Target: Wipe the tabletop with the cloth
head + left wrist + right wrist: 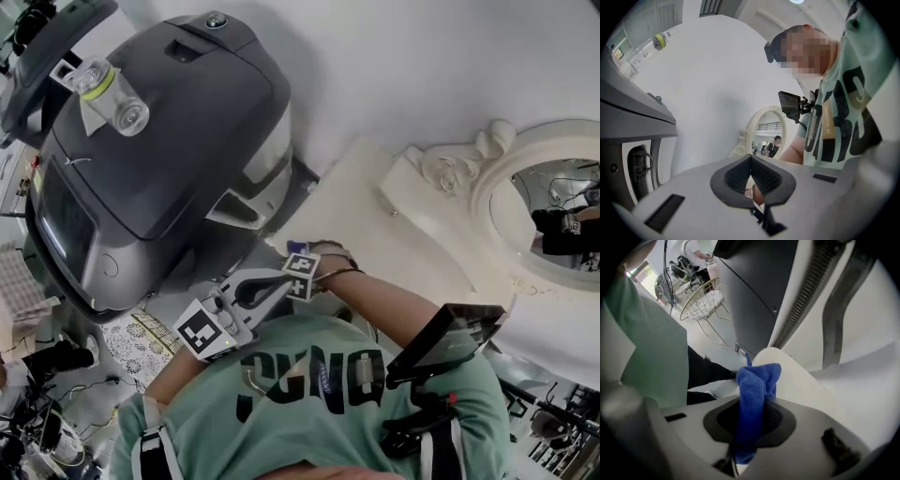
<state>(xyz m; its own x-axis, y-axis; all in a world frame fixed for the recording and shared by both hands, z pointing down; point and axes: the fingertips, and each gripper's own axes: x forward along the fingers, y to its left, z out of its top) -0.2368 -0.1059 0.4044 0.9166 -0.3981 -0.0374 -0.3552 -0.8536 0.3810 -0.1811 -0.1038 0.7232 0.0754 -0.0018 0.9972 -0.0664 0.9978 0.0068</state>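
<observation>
The cream tabletop (370, 211) is bare across its middle, leaving an open lane from its near corner up toward the plain white surface (394, 66) behind it. On its left the big dark grey rounded machine (159, 159) stands just beside the edge and rises above it, with a clear plastic bottle with a yellow-green band (111, 94) on top. The oval mirror in a carved white frame (553, 202) closes off the right side.
</observation>
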